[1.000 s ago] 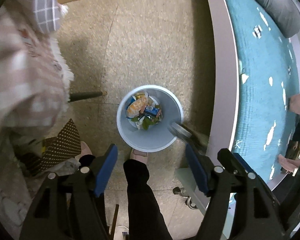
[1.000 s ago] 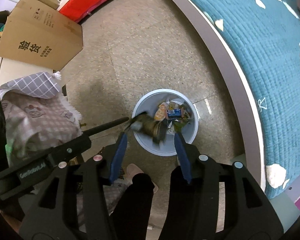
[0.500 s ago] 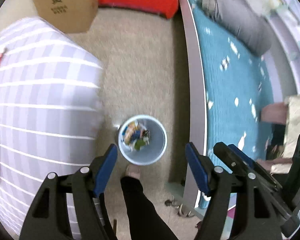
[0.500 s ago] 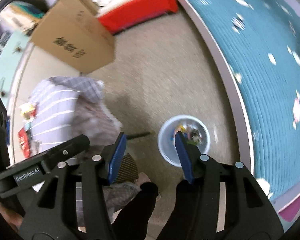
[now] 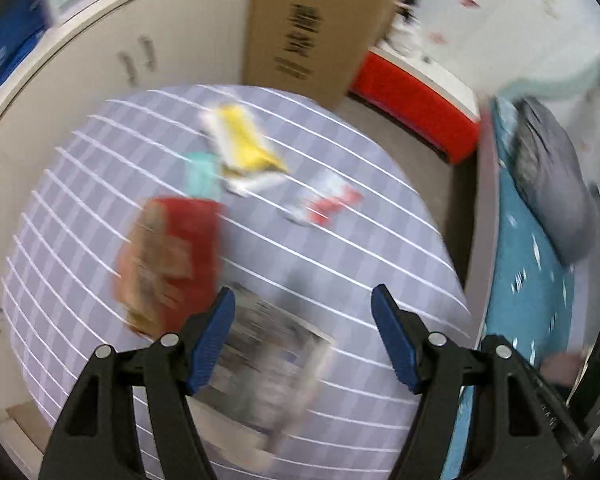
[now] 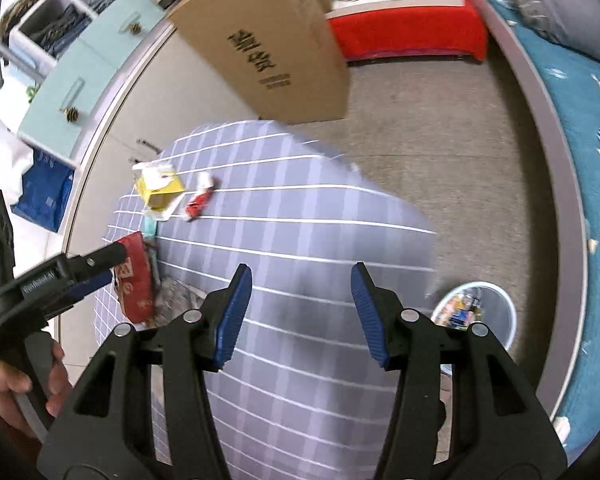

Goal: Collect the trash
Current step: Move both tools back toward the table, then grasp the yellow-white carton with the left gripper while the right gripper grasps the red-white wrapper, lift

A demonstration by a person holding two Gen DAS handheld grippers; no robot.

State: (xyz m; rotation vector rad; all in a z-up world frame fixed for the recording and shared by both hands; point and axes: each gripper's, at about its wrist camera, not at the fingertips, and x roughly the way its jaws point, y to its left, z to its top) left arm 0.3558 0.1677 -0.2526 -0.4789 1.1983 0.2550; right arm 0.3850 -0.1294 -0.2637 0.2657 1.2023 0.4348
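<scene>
Hovering empty with jaws apart above the checked bench (image 6: 300,216), each hand-held gripper (image 5: 302,334) (image 6: 300,312) risks knocking the red packet (image 5: 172,256), just left of the left one, onto the floor.

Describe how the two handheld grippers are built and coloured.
The left gripper and the right gripper look alike: black plastic frames with triangular cut-outs, silver rivets at the pivots, and two fingers faced with ribbed blue pads. In the right wrist view, the left gripper's black body carries white lettering, too blurred to read.
</scene>
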